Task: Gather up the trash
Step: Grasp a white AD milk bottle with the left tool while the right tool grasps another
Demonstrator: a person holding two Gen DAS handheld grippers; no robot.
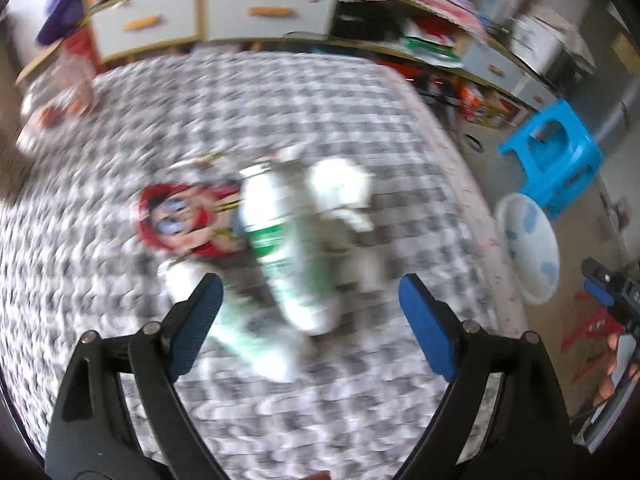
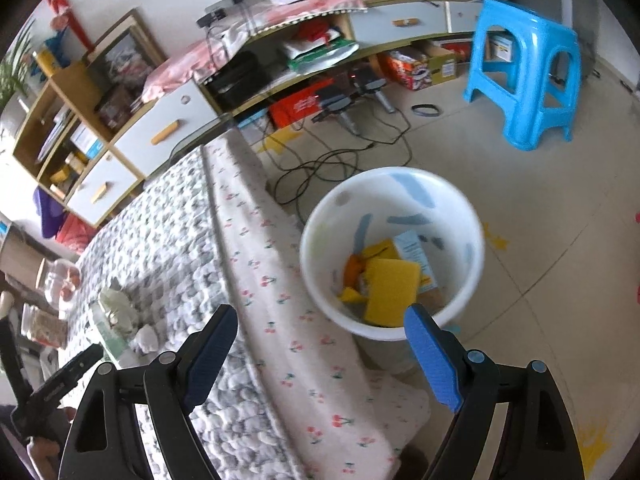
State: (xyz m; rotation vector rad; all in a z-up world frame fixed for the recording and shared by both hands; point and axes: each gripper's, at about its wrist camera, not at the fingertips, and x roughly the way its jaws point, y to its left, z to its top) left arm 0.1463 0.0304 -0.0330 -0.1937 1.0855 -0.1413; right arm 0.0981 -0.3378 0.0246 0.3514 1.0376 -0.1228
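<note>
In the blurred left wrist view a clear plastic bottle with a green label (image 1: pixel 288 248) lies on the grey-patterned bed cover (image 1: pixel 280 100), with a red snack wrapper (image 1: pixel 180 220) on its left and crumpled white tissue (image 1: pixel 340 188) on its right. My left gripper (image 1: pixel 310 312) is open and empty just above the near end of the bottle. My right gripper (image 2: pixel 320 344) is open and empty above the bed's edge, next to a white bin (image 2: pixel 472 216) on the floor. The bin holds yellow pieces (image 2: pixel 392 292) and a card packet (image 2: pixel 412 246). The bottle also shows in the right wrist view (image 2: pixel 108 328).
A blue plastic stool (image 2: pixel 524 72) stands on the tiled floor beyond the bin. Black cables (image 2: pixel 344 156) lie on the floor by a low cabinet (image 2: pixel 168 128) with shelves. A jar (image 2: pixel 60 280) stands at the far side of the bed.
</note>
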